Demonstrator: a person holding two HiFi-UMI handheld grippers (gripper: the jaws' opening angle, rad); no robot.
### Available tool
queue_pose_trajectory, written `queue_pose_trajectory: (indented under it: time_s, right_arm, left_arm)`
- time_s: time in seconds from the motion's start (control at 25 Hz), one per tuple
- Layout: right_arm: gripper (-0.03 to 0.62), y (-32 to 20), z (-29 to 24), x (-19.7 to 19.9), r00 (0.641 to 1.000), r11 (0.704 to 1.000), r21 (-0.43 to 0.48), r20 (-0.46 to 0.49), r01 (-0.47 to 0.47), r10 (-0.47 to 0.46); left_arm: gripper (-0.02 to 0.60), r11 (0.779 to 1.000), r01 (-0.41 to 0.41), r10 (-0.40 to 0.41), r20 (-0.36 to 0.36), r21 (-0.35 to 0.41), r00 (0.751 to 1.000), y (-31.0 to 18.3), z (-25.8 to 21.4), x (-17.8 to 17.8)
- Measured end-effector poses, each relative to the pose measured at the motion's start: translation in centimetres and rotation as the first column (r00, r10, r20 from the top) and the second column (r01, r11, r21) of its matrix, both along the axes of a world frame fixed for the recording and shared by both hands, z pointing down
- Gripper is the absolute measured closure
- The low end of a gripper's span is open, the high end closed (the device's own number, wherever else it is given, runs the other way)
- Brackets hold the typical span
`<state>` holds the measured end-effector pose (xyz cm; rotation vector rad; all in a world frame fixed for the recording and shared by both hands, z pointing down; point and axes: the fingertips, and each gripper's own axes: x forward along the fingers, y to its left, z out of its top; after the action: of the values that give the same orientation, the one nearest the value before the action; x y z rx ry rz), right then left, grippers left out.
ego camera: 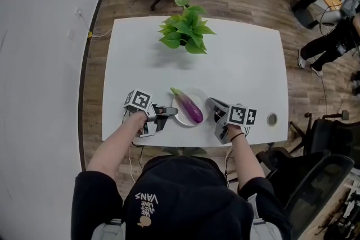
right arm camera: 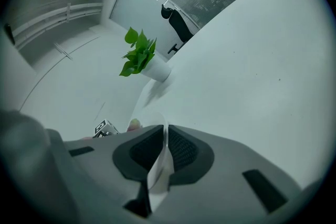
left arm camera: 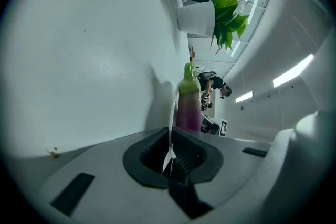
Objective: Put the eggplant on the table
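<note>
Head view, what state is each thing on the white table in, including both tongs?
Round white plate: rim clamped on two opposite sides.
Purple eggplant with green stem: lying on the plate, not yet on the white table.
Left tongs: shut on the plate's rim.
Right tongs: shut on the plate's rim.
Green leafy plant in white pot: upright, untouched.

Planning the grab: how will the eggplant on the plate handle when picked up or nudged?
The eggplant looks smooth and glossy, so it is probably slippery. Its long, rounded body will likely roll sideways on the shallow plate if nudged. It lies straight without sagging, so it is probably stiff.
</note>
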<state>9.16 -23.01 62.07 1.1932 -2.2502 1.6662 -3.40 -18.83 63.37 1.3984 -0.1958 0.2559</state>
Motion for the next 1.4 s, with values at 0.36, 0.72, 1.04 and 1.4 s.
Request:
queue_pose_trajectory:
  time_s: [0.36,0.72,1.04,1.4]
  right_arm:
    - [0.556,0.1,0.5,0.0,1.000,1.000,-0.017,-0.007,0.016,-0.016]
    - [0.555,0.3,1.6,0.0,0.993,0.994,-0.079,-0.090,0.069,-0.076]
    - [0.555,0.6,2.0,-0.4,0.985,0.987,-0.110,-0.118,0.117,-0.129]
    - [0.554,0.8,2.3,-0.8,0.979,0.983,-0.128,-0.135,0.135,-0.152]
  left_arm:
    - [0.555,0.997,-0.012,0.015,0.046,-0.071,0.999,0.2,0.6,0.0]
    - [0.555,0.986,-0.067,0.086,0.118,-0.154,0.989,0.4,1.3,0.2]
    - [0.555,0.968,-0.177,0.212,0.202,-0.179,0.956,1.0,1.6,-0.1]
    - [0.508,0.960,-0.255,0.277,0.296,-0.112,0.914,0.5,1.5,-0.4]
